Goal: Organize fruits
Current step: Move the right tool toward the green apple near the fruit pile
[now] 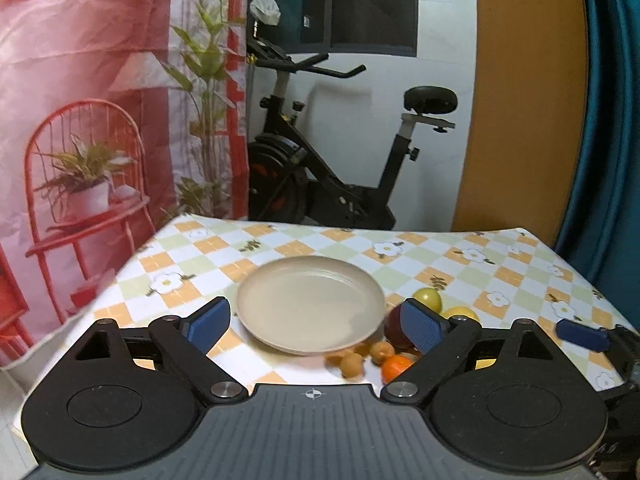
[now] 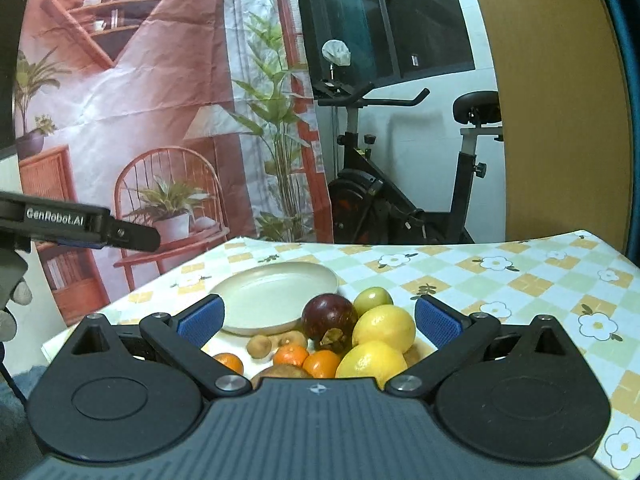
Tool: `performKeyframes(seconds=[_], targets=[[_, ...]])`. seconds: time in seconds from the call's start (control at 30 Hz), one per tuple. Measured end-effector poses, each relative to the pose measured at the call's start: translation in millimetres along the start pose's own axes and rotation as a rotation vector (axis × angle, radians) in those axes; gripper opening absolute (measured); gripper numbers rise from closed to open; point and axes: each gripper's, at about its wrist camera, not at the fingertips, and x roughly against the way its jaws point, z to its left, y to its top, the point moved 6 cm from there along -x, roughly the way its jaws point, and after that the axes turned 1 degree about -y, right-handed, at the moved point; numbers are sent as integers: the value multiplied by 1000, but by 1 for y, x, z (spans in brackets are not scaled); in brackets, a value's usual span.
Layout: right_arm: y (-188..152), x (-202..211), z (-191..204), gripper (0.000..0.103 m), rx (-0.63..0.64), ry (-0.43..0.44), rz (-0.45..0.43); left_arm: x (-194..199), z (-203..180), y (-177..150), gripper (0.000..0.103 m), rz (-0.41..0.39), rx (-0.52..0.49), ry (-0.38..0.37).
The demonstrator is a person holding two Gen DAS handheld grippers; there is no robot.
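While both grippers hang over the near edge of the table point(image 2: 540, 276), nothing sits between either pair of blue pads. On the left gripper point(image 1: 316, 322) the jaws stand wide apart and hold nothing; beyond the gap lies the beige plate point(image 1: 310, 304), bare, on the checked flower cloth. On the right gripper point(image 2: 318, 320) the jaws are likewise spread wide, and the fruit pile lies on the cloth beyond them, not touched by either pad.

That pile lies just right of the plate. A dark purple mangosteen point(image 2: 329, 316) sits at the plate's rim, with a small green fruit point(image 2: 373, 300) behind it. Two lemons point(image 2: 384, 328) lie against each other to the right, the nearer one partly hidden by the gripper body. In front are small oranges point(image 2: 322, 363), one more off to the left point(image 2: 229, 362), and a couple of brown longans point(image 2: 259, 346) near the plate's front edge. A brownish fruit at the very bottom of the pile is too hidden to name.

From the right wrist view, the left gripper's side shows at the far left, with gloved fingers point(image 2: 20, 292) below it. Behind the table stand an exercise bike point(image 1: 320, 160) and a printed backdrop point(image 1: 100, 120).
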Motion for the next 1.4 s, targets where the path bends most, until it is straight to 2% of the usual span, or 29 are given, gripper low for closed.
performKeyframes(seconds=[0.1,0.2,0.37,0.47,0.63,0.73,0.83,0.87,0.97,1.07,1.13,1.27,1.4], targets=[[-6,-1,8,103,39,4,34,-3,-1,-5,95,30,4,-6],[-10,-3,15,103,84,-5,56,-10,0,-11,95,79,-10,34],[-18,-5,26,103,169,-7,111,-10,1,-15,95,91,-15,18],[-22,-7,28,103,179,30,145,-12,-2,-19,95,99,-17,-10],[-33,-12,29,102,152,90,228,-18,-7,-30,91,161,-2,-91],[-42,-15,34,93,138,160,290,-22,-11,-36,79,182,9,-154],[-49,-17,41,89,172,180,333,-26,-17,-43,71,219,-2,-183],[-51,-18,43,84,175,186,349,-28,-18,-46,67,236,-1,-199],[-58,-22,42,76,159,193,398,-34,-20,-60,65,311,25,-249],[-66,-26,39,64,125,199,449,-39,-19,-69,57,359,90,-329],[-69,-27,39,58,127,200,468,-42,-19,-74,56,374,103,-339],[-73,-27,44,56,145,216,488,-44,-25,-81,55,396,118,-380],[-77,-29,42,54,129,220,508,-46,-36,-85,55,418,88,-407]])
